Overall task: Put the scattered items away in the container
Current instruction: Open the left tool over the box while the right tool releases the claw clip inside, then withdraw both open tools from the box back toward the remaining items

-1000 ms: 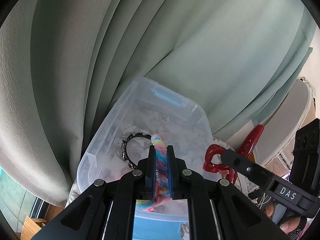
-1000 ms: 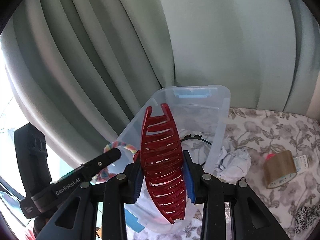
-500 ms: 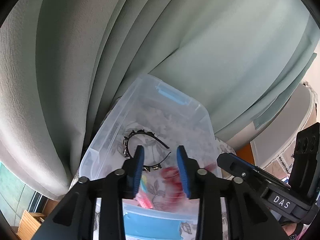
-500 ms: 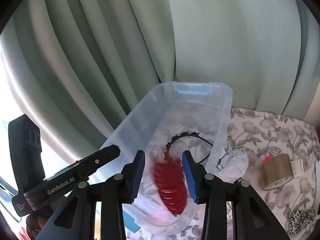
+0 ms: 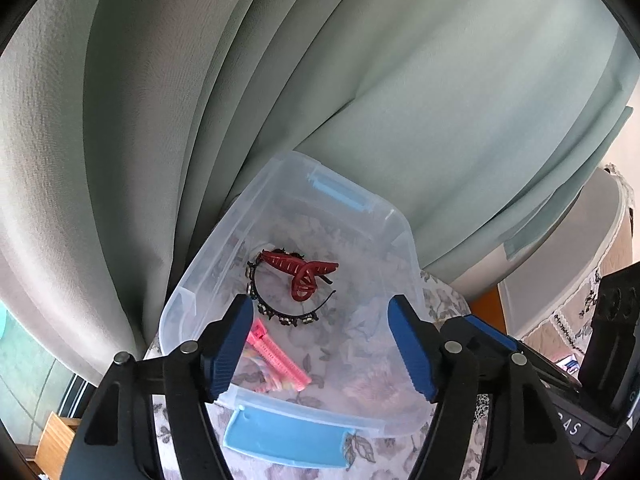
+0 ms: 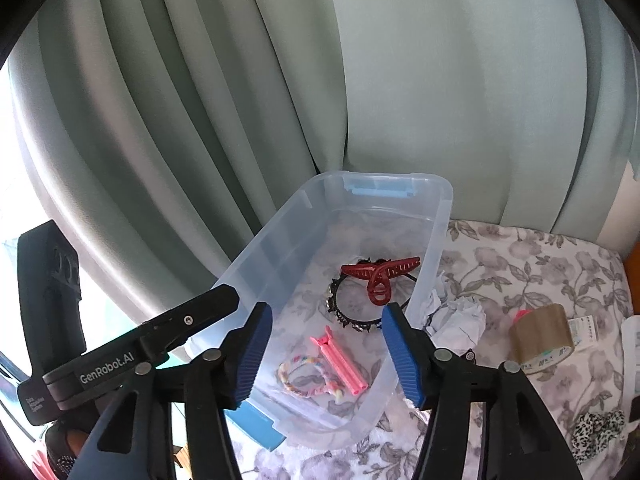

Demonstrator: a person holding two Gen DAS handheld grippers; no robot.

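A clear plastic bin [image 5: 404, 240] [image 6: 440, 216] with blue latches stands on a floral cloth by the curtain. Inside lie a red claw clip [image 5: 302, 274] [image 6: 378, 276], a black beaded headband [image 5: 276, 314] [image 6: 340, 316], a pink clip [image 5: 276, 356] [image 6: 340, 358] and a rainbow braided band [image 6: 308, 380]. My left gripper [image 5: 320, 344] is open and empty above the bin's near end. My right gripper [image 6: 326, 356] is open and empty above the bin too.
On the cloth right of the bin lie crumpled white paper [image 6: 460, 316], a roll of brown tape [image 6: 544, 338] and a leopard-print scrunchie [image 6: 596, 436]. Grey-green curtains [image 6: 280, 100] hang close behind the bin. The left gripper's body [image 6: 120, 356] shows at the right view's left.
Both grippers opened. The red claw clip dropped from the right gripper into the bin, and the rainbow band dropped from the left gripper into it. Both grippers have pulled back slightly.
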